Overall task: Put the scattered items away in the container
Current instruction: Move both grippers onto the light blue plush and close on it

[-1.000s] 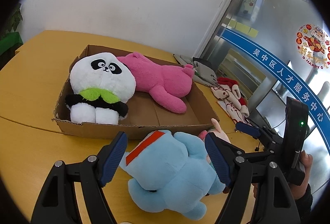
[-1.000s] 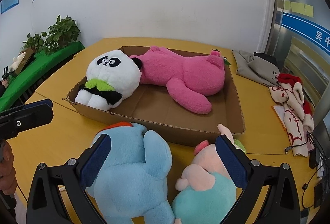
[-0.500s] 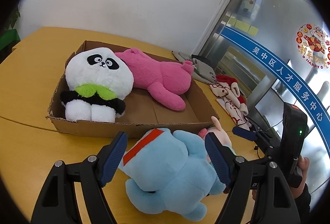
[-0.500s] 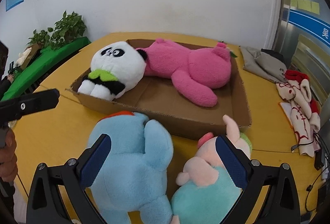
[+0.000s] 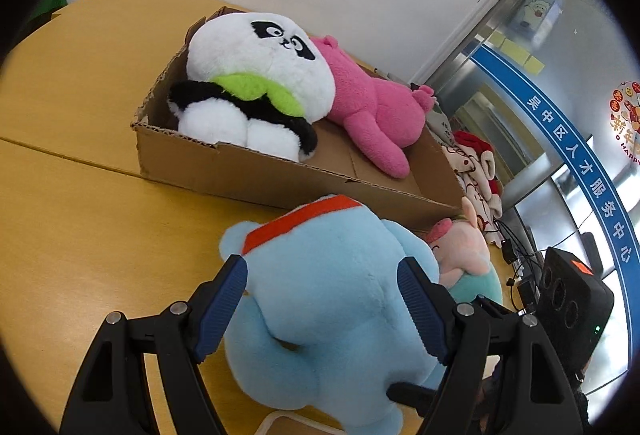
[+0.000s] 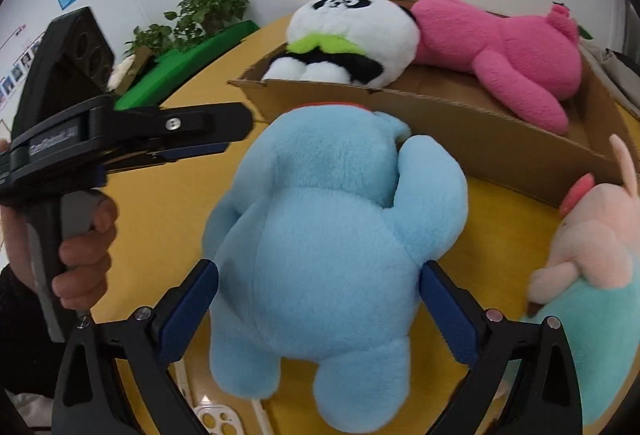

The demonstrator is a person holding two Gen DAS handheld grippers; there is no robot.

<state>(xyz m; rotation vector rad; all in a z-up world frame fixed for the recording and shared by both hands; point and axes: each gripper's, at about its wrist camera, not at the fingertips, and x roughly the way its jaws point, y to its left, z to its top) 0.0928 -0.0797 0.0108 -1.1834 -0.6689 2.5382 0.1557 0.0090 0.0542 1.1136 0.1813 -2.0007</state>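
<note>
Fluffy blue plush toy (image 6: 332,235) sits between both wide-open claws, left claw (image 5: 322,309) and right claw (image 6: 316,311), ungripped.

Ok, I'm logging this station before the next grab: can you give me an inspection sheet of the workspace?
Surface: yellow wooden table.
Job's things: panda plush and pink plush lie in the cardboard box; blue plush and pink-and-teal plush lie on the table.
Clutter: folded printed cloths beyond the box.
Grippers: left gripper and right gripper open, both straddling the blue plush.
Cables: black leads at the table edge.
Surroundings: white wall, potted plant, glass partition.
</note>
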